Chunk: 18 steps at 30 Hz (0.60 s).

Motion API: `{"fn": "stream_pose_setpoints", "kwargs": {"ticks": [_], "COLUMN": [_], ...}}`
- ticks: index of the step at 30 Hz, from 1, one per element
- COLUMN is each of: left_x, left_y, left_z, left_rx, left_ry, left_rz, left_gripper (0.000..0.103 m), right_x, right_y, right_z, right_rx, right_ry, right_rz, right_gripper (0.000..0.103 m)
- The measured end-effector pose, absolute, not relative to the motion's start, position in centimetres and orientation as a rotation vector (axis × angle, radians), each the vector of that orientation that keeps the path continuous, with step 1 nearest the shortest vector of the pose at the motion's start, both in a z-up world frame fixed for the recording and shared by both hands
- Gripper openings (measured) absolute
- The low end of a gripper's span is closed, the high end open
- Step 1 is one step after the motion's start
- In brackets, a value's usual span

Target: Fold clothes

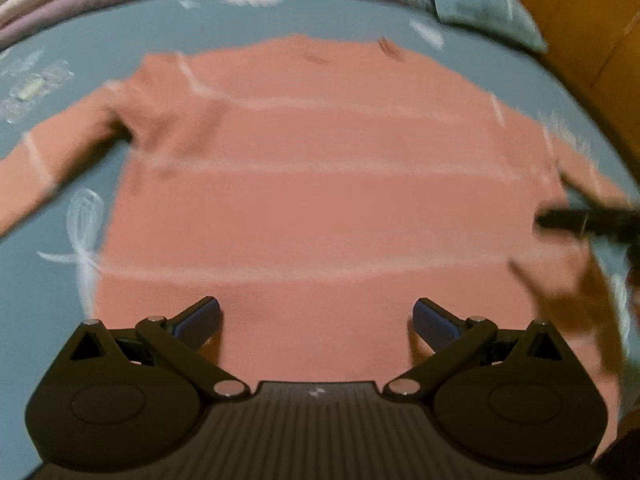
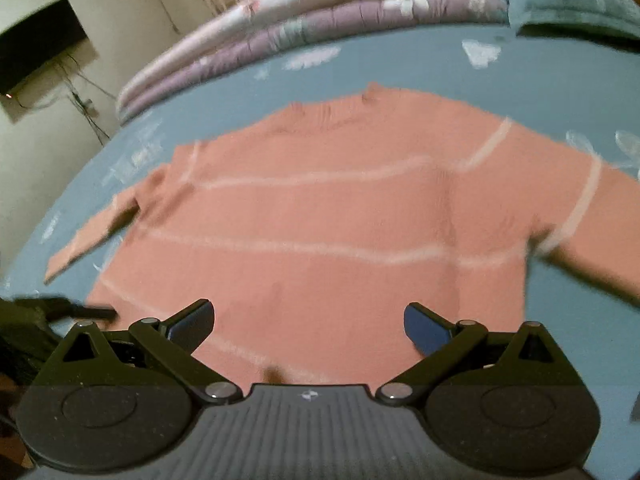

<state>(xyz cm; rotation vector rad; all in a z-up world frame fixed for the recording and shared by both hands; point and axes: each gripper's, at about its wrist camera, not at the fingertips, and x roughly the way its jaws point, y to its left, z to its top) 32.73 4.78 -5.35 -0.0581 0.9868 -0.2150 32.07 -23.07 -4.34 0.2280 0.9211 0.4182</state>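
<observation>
A pink sweater (image 1: 320,200) with thin white stripes lies flat on the blue bedsheet (image 1: 60,300), neck away from me and both sleeves spread out. My left gripper (image 1: 316,320) hovers open over the sweater's lower hem with nothing between its fingers. In the right wrist view the same sweater (image 2: 320,220) fills the middle, and my right gripper (image 2: 308,326) is open above its hem, also empty. The right gripper's dark fingertips (image 1: 576,222) show at the right edge of the left wrist view; the left gripper's fingertips (image 2: 80,310) show at the lower left of the right wrist view.
Folded pink and purple quilts (image 2: 320,12) are stacked at the far side of the bed, with a blue pillow (image 1: 480,8) beside them. A wooden headboard (image 1: 580,40) stands at the right. A wall with a dark screen (image 2: 36,40) and cables lies beyond the bed's left edge.
</observation>
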Motion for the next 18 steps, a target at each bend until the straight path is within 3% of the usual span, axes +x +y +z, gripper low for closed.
{"fn": "stream_pose_setpoints", "kwargs": {"ticks": [9, 18], "left_x": [38.6, 43.0], "left_y": [15.3, 22.7], "left_z": [-3.6, -8.0], "left_rx": [-0.143, -0.297], "left_ry": [0.798, 0.799], "left_rz": [-0.148, -0.056], "left_gripper": [0.102, 0.102], "right_x": [31.3, 31.0], "right_y": [-20.0, -17.6], "right_z": [-5.5, -6.2], "right_rx": [0.121, -0.034], "right_ry": [0.957, 0.980], "right_rz": [0.275, 0.225], "right_gripper": [0.103, 0.103]}}
